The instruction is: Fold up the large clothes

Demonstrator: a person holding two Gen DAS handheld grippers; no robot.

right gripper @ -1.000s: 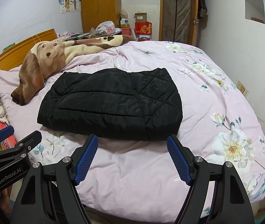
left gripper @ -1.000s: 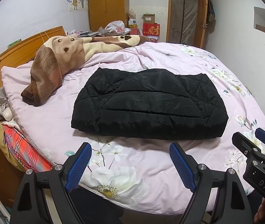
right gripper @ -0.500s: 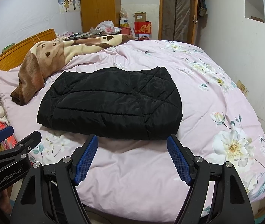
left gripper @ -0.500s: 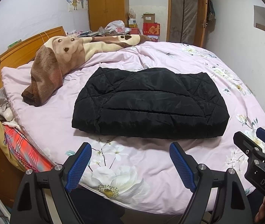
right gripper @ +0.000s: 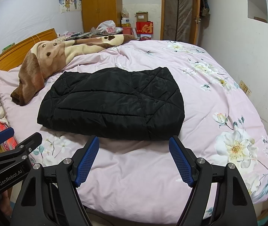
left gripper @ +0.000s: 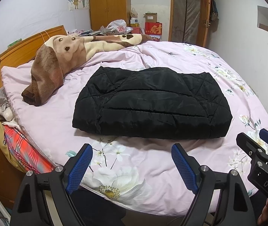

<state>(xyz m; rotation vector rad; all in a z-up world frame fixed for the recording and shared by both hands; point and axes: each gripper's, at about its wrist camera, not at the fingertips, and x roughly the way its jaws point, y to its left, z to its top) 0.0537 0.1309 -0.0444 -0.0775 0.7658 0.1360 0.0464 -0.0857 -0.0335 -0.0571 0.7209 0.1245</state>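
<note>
Over on the far left, a wooden headboard (left gripper: 30,41) can be seen along the edge of the bed, with some plaid red fabric (left gripper: 23,151) stuffed down beside the mattress. Next along, a brown and cream plush blanket (left gripper: 58,64) with a cartoon dog face is bunched up near the pillow end, draped across the pink floral duvet (left gripper: 45,124). The left gripper (left gripper: 132,166) is held low over the near edge of the bed, blue pads spread wide with nothing between them, just duvet showing through the gap. Pretty much dead centre, the black quilted jacket (left gripper: 152,103) is laid out on the duvet, already folded into a thick rectangular bundle, sitting flat and well clear of both tools. In the right wrist view the same jacket (right gripper: 113,103) is seen just beyond the tips of the right gripper (right gripper: 134,159), whose jaws are also parted wide and empty, hovering above bare duvet (right gripper: 218,101). Further back a wooden wardrobe (right gripper: 100,3) and a red box (right gripper: 144,28) are visible, and on the right a wooden door (right gripper: 179,9) is set in the white wall.
</note>
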